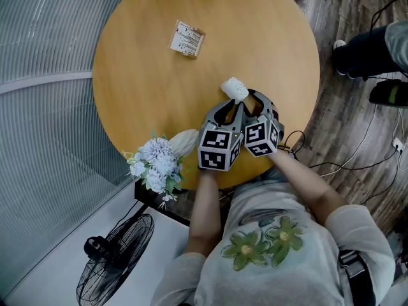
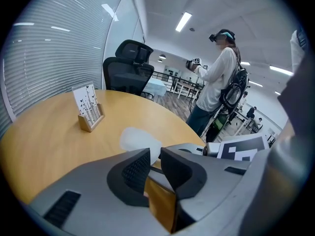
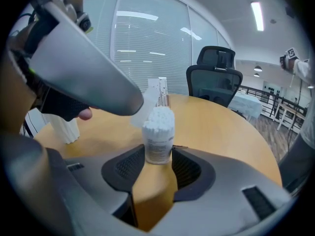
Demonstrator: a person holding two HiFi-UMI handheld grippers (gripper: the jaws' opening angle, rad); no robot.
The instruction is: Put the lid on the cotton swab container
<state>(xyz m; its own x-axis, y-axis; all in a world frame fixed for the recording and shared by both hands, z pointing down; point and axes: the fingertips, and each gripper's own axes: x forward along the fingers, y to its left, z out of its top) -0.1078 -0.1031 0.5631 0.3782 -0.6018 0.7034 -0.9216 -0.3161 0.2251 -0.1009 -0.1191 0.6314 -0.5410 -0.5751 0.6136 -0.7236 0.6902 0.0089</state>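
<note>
The cotton swab container (image 3: 158, 136) stands upright between the pads of my right gripper (image 3: 158, 157), which is shut on it; white swab tips fill its open top. My left gripper (image 2: 155, 156) is shut on the frosted translucent lid (image 2: 139, 140), which sticks out past its fingertips. In the right gripper view the lid (image 3: 140, 114) hangs just left of the container's top, slightly apart from it. In the head view both grippers meet near the table's near right edge: left gripper (image 1: 233, 109), right gripper (image 1: 257, 104), the white lid (image 1: 234, 89) at their tips. The container is hidden there.
A round wooden table (image 1: 159, 81) carries a card holder (image 1: 187, 39) at the far side and a white vase with pale flowers (image 1: 156, 164) at the near left edge. A fan (image 1: 115, 260) stands on the floor. An office chair (image 2: 129, 65) and a standing person (image 2: 216, 77) are beyond the table.
</note>
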